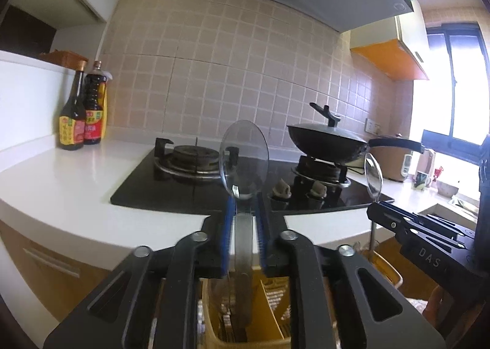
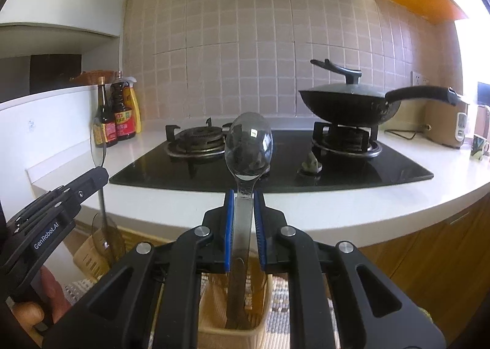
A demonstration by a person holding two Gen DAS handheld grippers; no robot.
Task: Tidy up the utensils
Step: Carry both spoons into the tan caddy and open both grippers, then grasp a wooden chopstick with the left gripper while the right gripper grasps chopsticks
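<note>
My left gripper [image 1: 244, 205] is shut on the handle of a clear plastic ladle [image 1: 244, 160], its round bowl upright above the fingertips. My right gripper [image 2: 244, 195] is shut on the handle of a clear plastic spoon [image 2: 248, 146], bowl up. Below both grippers stands a yellow utensil holder [image 1: 263, 315], with the handles reaching down into it; it also shows in the right wrist view [image 2: 232, 330]. The right gripper and its spoon [image 1: 373, 176] show at the right of the left wrist view. The left gripper and its ladle [image 2: 102, 205] show at the left of the right wrist view.
A white counter [image 1: 61, 183] holds a black gas hob [image 1: 196, 192] with a lidded black wok [image 1: 330, 140] on the right burner. Sauce bottles [image 1: 82, 113] stand at the back left. A rice cooker [image 2: 447, 128] and mugs sit at the far right.
</note>
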